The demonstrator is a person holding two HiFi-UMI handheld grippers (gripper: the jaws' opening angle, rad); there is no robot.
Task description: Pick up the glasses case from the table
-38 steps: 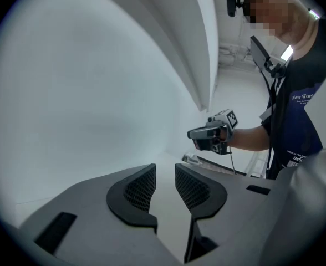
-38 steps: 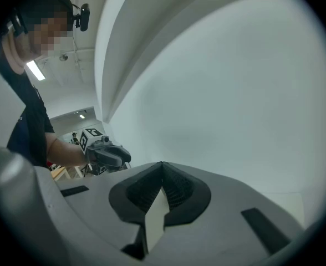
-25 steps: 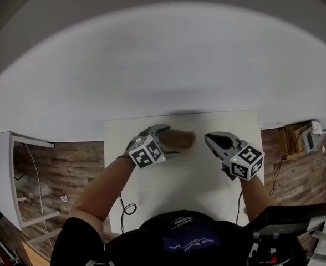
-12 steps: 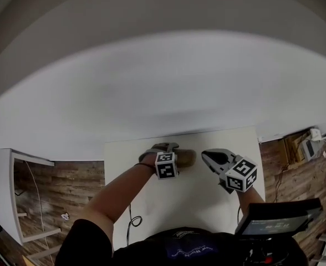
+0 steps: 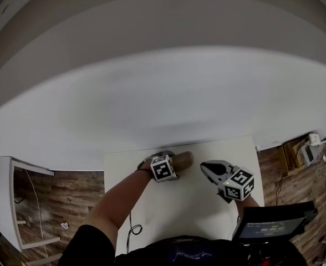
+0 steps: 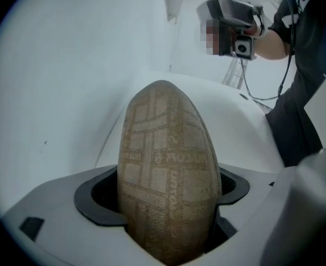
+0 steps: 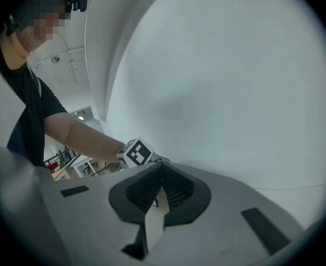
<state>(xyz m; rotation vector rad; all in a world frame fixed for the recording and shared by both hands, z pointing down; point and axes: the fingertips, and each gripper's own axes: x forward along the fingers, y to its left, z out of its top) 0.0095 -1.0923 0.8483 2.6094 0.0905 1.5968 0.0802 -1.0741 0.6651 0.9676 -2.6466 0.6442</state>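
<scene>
The tan woven oval glasses case (image 6: 166,148) looks rigid, light and grippy. The left gripper (image 5: 171,158) jaws, just closing, clasp its width. At three o'clock the right gripper (image 5: 204,167) is closed and empty.

Quick tally here: just one glasses case (image 5: 183,159), one white surface (image 5: 190,206), and two grippers total, so one left gripper (image 5: 164,155) and one right gripper (image 5: 206,167). Plus one person (image 5: 118,204).

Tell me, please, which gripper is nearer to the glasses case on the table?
Left. The left gripper straddles the glasses case, its jaws just closing on its sides; the right gripper stands apart, to the case's right, empty.
</scene>
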